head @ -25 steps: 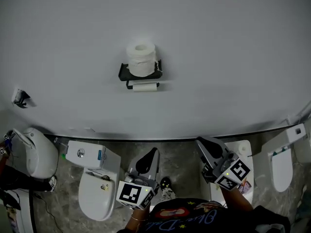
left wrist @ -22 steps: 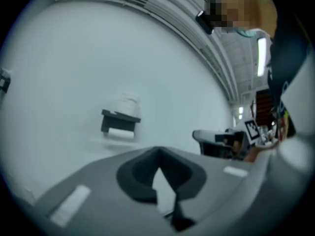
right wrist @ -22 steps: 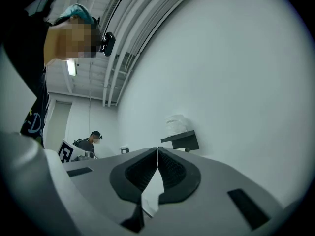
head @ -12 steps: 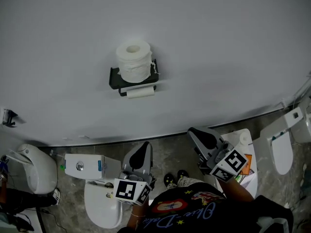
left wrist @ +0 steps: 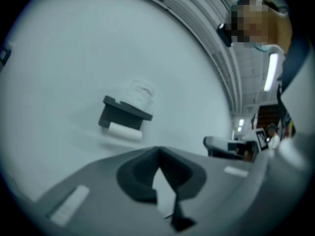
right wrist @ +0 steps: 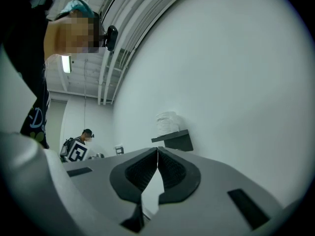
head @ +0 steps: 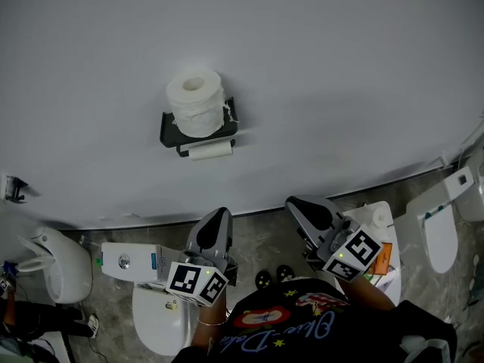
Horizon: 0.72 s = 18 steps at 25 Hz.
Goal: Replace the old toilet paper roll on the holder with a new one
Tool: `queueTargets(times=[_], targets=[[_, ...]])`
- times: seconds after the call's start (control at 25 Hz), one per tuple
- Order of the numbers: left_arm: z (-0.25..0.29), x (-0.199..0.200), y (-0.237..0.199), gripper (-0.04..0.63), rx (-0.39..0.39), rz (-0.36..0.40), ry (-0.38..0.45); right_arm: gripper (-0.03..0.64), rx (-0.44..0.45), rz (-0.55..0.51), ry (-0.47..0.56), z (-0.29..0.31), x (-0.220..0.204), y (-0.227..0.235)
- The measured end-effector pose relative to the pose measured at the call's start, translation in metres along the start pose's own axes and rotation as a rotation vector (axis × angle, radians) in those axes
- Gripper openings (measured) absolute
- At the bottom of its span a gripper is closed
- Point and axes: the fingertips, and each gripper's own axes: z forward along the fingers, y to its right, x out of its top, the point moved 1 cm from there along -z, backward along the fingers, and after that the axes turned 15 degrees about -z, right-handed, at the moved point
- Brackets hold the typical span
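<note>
A black holder is mounted on the white wall. A full new roll is stood upright on its top shelf, and a thin old roll is hung on the bar beneath. The left gripper and the right gripper are held low, well apart from the holder. The fingers of both are pressed together, with nothing pinched between them.

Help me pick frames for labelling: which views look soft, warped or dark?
Head view: evenly lit, sharp but lens-bowed, white toilet paper roll crisp on the black wall holder. Left gripper view: blurred, fisheye, dark corners. Right gripper view: sharper, same fisheye vignette.
</note>
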Motion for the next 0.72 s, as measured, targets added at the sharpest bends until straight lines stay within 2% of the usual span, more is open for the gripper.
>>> queueTargets(times=[0.12,0.36,0.52,0.72], targets=[[0.016,0.002,-0.02,0.002,-0.015,-0.111,0.015,0.012,0.032,0.02,0.002,0.003,-0.004,-0.01],[0.049,0.014,-0.058,0.006,-0.079,-0.463,0.115,0.012,0.046,0.011,0.01,0.002,0.001,-0.012],[0.072,0.022,-0.07,0.08,-0.154,-0.655,0.167,0.012,0.035,-0.006,0.029,0.0,0.009,-0.012],[0.091,0.029,-0.091,0.209,-0.201,-0.828,0.257,0.012,-0.003,-0.022,0.018,-0.007,0.008,-0.006]])
